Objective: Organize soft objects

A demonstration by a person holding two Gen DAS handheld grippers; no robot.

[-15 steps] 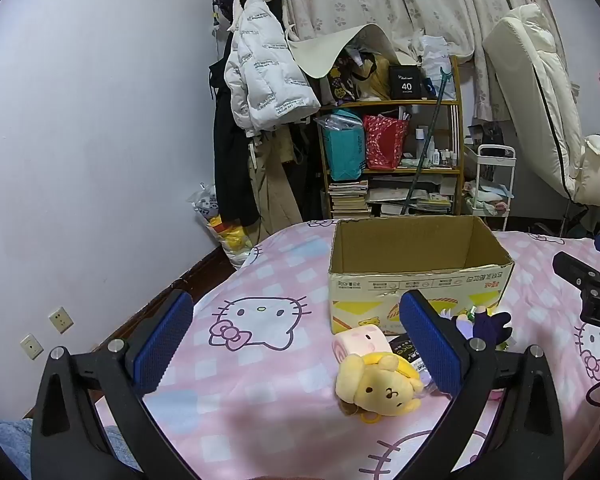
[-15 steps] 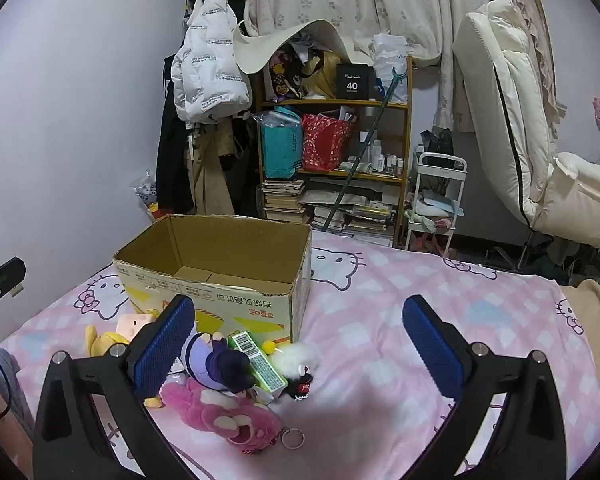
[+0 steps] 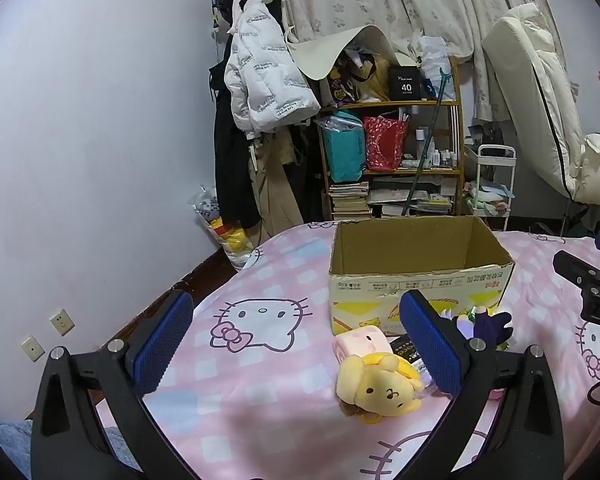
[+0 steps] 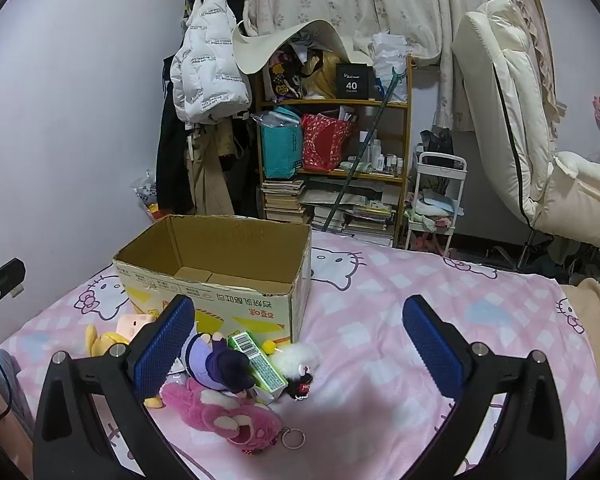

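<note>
An open, empty cardboard box [image 3: 416, 280] [image 4: 220, 284] stands on the pink Hello Kitty bedspread [image 3: 260, 380]. In front of it lies a pile of soft toys: a yellow plush dog [image 3: 376, 388], a pink roll plush [image 3: 360, 342], a purple doll [image 4: 216, 364], a pink bear [image 4: 224, 416], a white fluffy toy [image 4: 300, 358] and a green carton [image 4: 260, 364]. My left gripper [image 3: 296, 348] is open and empty, just left of the yellow dog. My right gripper [image 4: 300, 348] is open and empty above the pile's right side.
A cluttered shelf [image 3: 396, 148] and hanging coats [image 3: 260, 80] stand behind the bed. A white trolley [image 4: 436, 200] and cream recliner [image 4: 512, 128] are at the back right. The bedspread [image 4: 420, 292] right of the box is bare.
</note>
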